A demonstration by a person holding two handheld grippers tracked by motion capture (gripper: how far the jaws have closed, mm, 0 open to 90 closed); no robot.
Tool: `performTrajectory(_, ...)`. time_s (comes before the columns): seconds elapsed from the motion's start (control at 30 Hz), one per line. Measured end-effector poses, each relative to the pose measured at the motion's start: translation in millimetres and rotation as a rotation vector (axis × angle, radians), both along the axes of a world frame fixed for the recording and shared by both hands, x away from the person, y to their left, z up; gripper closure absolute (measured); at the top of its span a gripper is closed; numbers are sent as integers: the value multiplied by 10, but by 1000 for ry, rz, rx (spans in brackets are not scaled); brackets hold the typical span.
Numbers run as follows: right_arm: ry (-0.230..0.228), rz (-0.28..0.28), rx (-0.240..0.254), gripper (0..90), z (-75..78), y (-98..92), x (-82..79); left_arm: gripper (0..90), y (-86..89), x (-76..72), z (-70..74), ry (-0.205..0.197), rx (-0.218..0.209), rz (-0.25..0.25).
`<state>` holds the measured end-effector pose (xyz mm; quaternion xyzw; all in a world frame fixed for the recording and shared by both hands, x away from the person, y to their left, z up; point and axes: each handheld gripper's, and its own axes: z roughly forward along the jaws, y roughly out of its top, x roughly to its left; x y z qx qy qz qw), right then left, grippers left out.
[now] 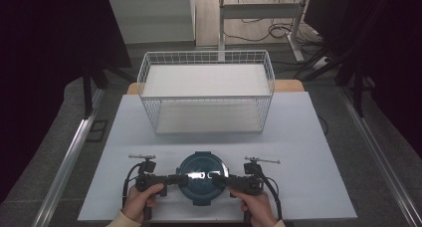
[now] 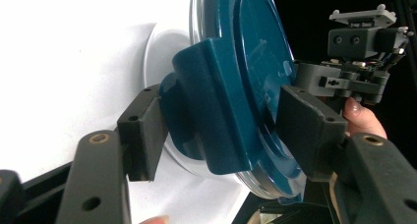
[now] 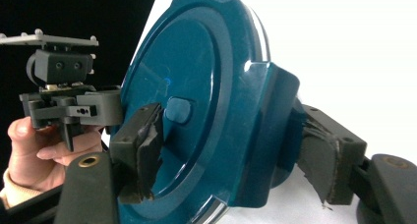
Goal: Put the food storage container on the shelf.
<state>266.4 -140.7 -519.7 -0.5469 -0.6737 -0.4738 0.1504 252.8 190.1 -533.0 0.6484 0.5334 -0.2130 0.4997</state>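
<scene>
Lighting: bright, even on the white table (image 1: 308,152); surroundings dark to near black. Glare: white streak on the blue lid (image 1: 201,176) between the jaws (high view), highlight at its rim in the right gripper view. Shadows: soft, beneath the lid. Focus: jaws nearest each gripper camera slightly soft.

A round container with a dark teal clip-on lid (image 1: 201,178) lies flat at the table's near edge.
</scene>
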Motion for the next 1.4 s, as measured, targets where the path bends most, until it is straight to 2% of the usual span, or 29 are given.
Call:
performTrajectory(0.17, 4, -13, 12, 340, 20, -17, -20, 405, 2, -32, 33, -9, 2, 8)
performTrajectory(0.3, 4, -20, 24, 353, 26, -46, -27, 427, -12, -73, 79, -42, 14, 18)
performTrajectory(0.47, 14, -25, 35, 384, 59, -71, -39, 448, -1, -89, 91, -44, 4, 15)
performTrajectory(0.53, -5, -20, 24, 386, 80, -70, -51, 454, 0, -97, 94, -47, 2, 16)
performTrajectory(0.83, -37, -5, -4, 390, 133, -67, -94, 471, 3, -96, 101, -45, -10, 10)
performTrajectory(1.17, -104, 13, -30, 390, 245, -89, -124, 470, -31, -127, 168, -76, -8, 1)
performTrajectory(1.37, -122, 20, -34, 392, 286, -89, -116, 474, -18, -56, 222, -89, -6, -22)
performTrajectory(1.4, -124, 20, -33, 391, 296, -92, -113, 474, -21, -41, 258, -102, 0, -32)
